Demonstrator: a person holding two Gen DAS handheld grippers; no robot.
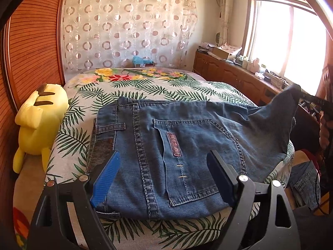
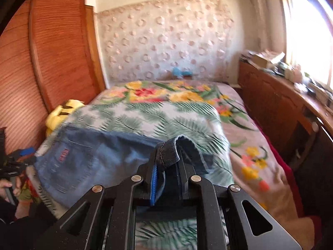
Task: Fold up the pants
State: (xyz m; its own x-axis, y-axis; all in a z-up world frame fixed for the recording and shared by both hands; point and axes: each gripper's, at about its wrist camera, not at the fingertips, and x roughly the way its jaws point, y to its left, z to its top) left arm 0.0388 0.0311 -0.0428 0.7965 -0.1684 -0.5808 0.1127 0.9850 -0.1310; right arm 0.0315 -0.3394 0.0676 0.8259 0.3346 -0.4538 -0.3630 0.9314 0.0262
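Right under my left tongs [image 1: 164, 179], whose jaws stand spread wide with nothing pinched, lies the seat of the jeans [image 1: 177, 137], back pocket up, spread over the near edge of the bed [image 1: 145, 89] on its palm-leaf cover. The waistband runs toward the bed's left edge, where a yellow plush toy [image 1: 39, 120] slumps against the wooden wardrobe. My right tongs [image 2: 166, 166] are pressed together on a hem of the jeans, a thick rolled lip of denim bulging out between the pads, and from the left camera that leg rises off the bed's right edge in a taut peak. I judge this cloth heavy and limp but with stiff seams: it drapes under its own weight, sags where unsupported, and will not slip easily from ribbed pads. The hem and the waistband are the firmest places to take hold, being doubled and stitched; a pinch on single cloth would only bunch. For my free left tongs, the waistband near the belt loop [image 1: 112, 127] looks the best spot.
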